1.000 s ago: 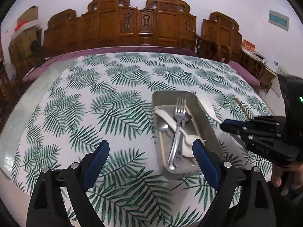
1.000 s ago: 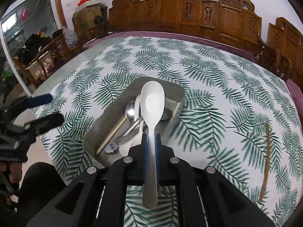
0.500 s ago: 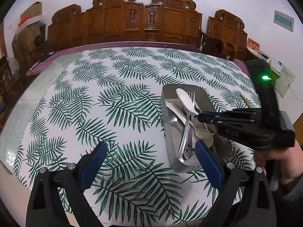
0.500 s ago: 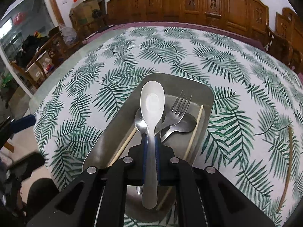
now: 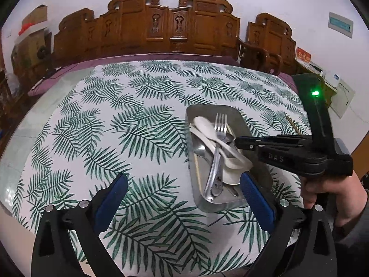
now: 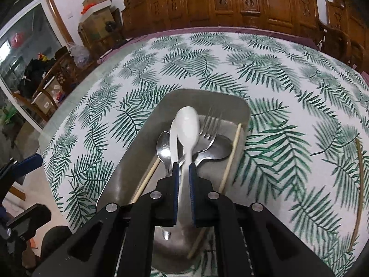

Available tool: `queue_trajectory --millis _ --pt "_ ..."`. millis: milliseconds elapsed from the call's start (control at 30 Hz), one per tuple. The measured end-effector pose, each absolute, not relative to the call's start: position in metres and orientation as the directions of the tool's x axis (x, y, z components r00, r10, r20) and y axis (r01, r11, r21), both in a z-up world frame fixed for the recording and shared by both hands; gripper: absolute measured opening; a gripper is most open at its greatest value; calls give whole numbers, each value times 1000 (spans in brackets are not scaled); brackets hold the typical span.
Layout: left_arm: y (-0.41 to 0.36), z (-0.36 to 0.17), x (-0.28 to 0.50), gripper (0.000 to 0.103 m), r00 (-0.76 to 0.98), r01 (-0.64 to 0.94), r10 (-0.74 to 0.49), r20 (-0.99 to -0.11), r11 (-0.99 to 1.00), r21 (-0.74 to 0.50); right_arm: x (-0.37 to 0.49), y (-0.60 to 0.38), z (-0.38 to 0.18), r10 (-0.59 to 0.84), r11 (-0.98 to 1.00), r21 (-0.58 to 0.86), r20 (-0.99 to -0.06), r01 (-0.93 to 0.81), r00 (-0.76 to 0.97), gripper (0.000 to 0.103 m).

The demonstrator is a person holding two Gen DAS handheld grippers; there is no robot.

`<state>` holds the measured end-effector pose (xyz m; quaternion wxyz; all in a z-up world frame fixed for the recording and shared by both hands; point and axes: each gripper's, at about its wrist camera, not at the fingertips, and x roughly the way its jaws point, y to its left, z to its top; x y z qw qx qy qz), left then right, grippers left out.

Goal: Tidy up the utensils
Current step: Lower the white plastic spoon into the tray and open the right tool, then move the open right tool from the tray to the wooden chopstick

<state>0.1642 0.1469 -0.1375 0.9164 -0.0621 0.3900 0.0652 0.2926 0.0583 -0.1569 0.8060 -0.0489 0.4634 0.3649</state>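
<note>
Table: a palm-leaf tablecloth (image 5: pixel 138 124) covers the wide top, its near edge bare.
Room: carved wooden chairs (image 5: pixel 175 25) line the far white wall; cardboard boxes (image 6: pixel 96 2) stand far left.
Tray: a metal tray (image 6: pixel 207 99) holds a fork (image 6: pixel 211 127), metal spoons and chopsticks.
Stray: one chopstick (image 6: pixel 359 184) lies far right on the cloth.
Right gripper (image 6: pixel 183 168): pinching a white spoon (image 6: pixel 187 127) over the tray.
Left gripper (image 5: pixel 182 191): opening, nothing between its jaws, near the tray.

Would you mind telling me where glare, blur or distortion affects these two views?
Left wrist view: fisheye bends the table edge; the tray is sharp. Right wrist view: glare on the metal spoon; the tablecloth at right is motion-smeared.
</note>
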Motion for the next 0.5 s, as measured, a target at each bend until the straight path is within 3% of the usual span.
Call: queue_trajectory --millis 500 --pt "76 -139 181 95 680 -50 2 -733 998 -44 297 -73 -142 441 802 125 -784 -584 437 15"
